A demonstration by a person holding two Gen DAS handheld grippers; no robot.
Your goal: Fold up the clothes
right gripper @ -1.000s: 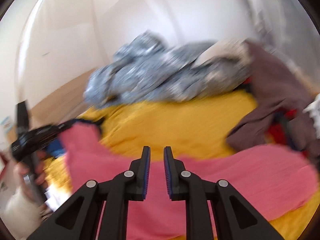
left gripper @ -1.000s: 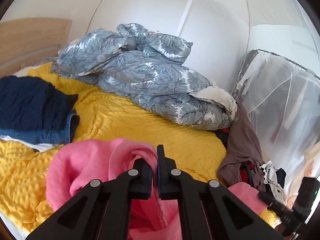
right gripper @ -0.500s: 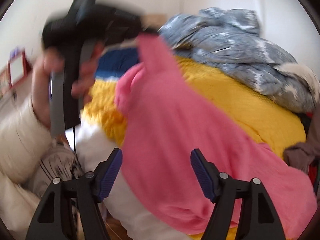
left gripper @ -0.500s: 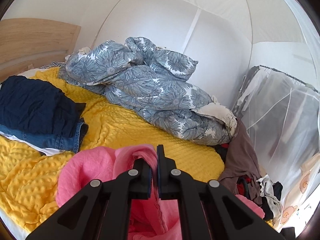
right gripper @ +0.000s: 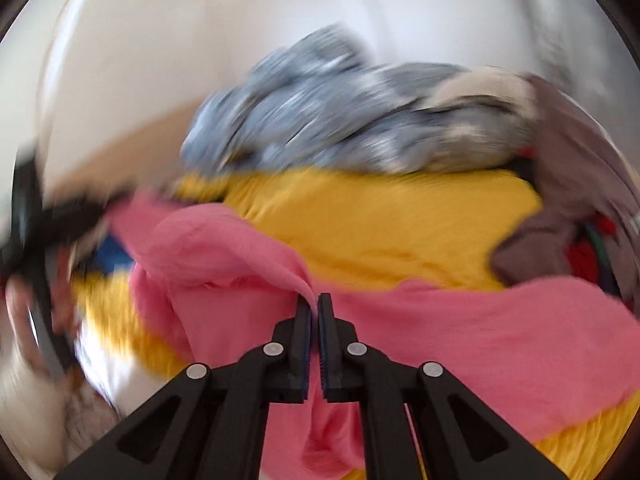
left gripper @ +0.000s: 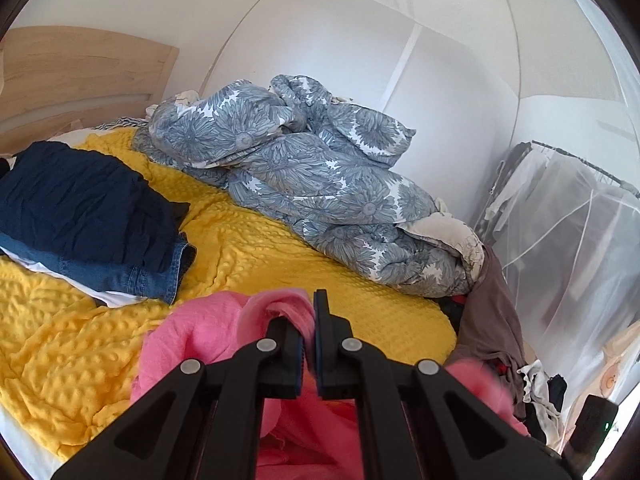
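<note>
Pink garment (left gripper: pixel 192 340) on the yellow bedspread (left gripper: pixel 256 248) is pinched by left hand-held gripper (left gripper: pixel 308 320) and right hand-held gripper (right gripper: pixel 314 312).

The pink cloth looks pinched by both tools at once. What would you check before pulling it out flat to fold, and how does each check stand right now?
1. Left gripper shut on the pink cloth: ok, a bunched fold sits between the jaws.
2. Right gripper shut on the cloth: ok, an edge is pinched.
3. Cloth flat between the two grips: not ok, it sags and bunches.
4. Room on the yellow blanket to lay it: ok, bare space ahead.
5. Folded pile out of the way: ok, off to the left side.
6. Which corners are held: cannot tell, right view blurred.
</note>
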